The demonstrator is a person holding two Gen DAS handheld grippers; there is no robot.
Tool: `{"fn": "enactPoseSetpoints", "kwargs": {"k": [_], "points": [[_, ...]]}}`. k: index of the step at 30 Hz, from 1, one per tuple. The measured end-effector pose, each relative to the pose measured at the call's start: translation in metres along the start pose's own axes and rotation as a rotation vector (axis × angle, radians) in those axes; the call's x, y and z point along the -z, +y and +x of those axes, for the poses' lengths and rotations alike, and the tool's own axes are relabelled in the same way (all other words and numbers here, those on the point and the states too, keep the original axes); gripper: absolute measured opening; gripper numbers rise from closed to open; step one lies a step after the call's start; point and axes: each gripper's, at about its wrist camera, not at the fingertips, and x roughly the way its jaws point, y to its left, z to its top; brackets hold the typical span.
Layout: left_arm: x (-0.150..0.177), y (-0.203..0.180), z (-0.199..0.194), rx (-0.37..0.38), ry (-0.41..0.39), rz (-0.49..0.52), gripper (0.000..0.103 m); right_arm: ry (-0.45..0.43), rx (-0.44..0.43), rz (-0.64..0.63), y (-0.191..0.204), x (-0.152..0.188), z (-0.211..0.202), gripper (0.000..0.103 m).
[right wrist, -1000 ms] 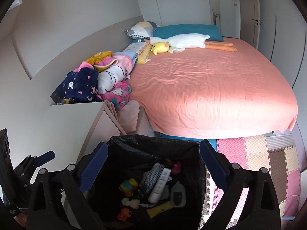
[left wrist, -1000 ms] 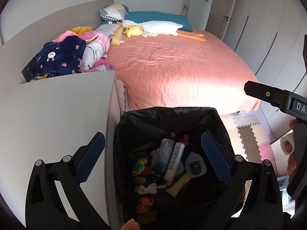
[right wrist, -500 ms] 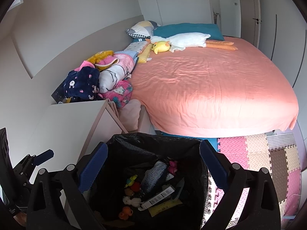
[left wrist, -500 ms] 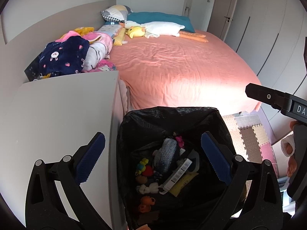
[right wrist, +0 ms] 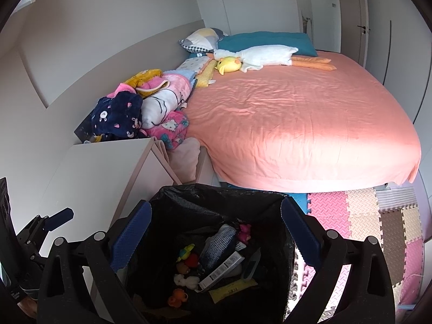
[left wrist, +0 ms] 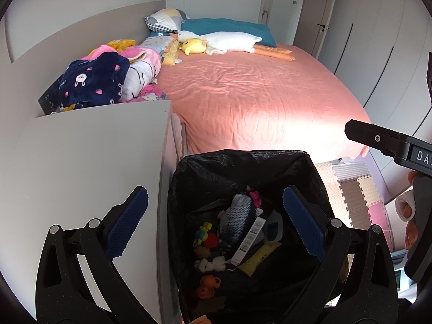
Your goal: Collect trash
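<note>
A bed [left wrist: 259, 100] with a pink sheet fills the room. Below it a black-lined bin [left wrist: 243, 162] holds the trash [left wrist: 243, 232] — both the left gripper [left wrist: 216, 224] and right gripper [right wrist: 216, 232] hover above, jaws spread wide, empty.

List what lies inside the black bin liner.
Black bin liner holds a blue mesh pouch, barcoded white box, yellow packet and orange toy; anything beneath them is hidden.

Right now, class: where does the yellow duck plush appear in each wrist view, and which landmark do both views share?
Left wrist: yellow duck plush upper centre, at the bed's head.
Right wrist: yellow duck plush upper centre, beside the white goose plush.
Shared landmark: the teal pillow behind it.
</note>
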Motion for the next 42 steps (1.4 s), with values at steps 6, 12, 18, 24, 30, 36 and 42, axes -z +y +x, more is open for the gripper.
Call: {"fn": "enactPoseSetpoints", "kwargs": {"k": [6, 12, 18, 24, 30, 36, 42], "points": [[0.003, -0.0008, -0.0004, -0.013, 0.002, 0.013, 0.097, 0.0, 0.0, -0.001, 0.0003, 0.0001, 0.0001, 0.096], [0.0047, -0.0005, -0.0001, -0.015, 0.007, 0.009, 0.097, 0.004, 0.0, -0.001, 0.0028, 0.0009, -0.0004, 0.096], [0.0058, -0.0016, 0.0009, -0.004, 0.013, 0.012, 0.097, 0.005, 0.0, -0.001, 0.0021, 0.0011, -0.0004, 0.096], [0.0073, -0.0042, 0.0012, 0.014, 0.022, 0.021, 0.097, 0.006, 0.001, -0.003, 0.0024, 0.0013, -0.0004, 0.096], [0.0071, -0.0074, 0.0007, 0.003, 0.024, 0.04, 0.097, 0.007, 0.001, -0.003, 0.0029, 0.0011, -0.0003, 0.096], [0.0066, -0.0068, 0.0002, -0.009, 0.021, 0.034, 0.097, 0.008, 0.001, -0.005, 0.0037, 0.0018, -0.0008, 0.096], [0.0056, -0.0008, -0.0044, -0.043, -0.007, 0.007, 0.097, 0.007, 0.004, -0.004, 0.0039, 0.001, 0.0, 0.096]]}}
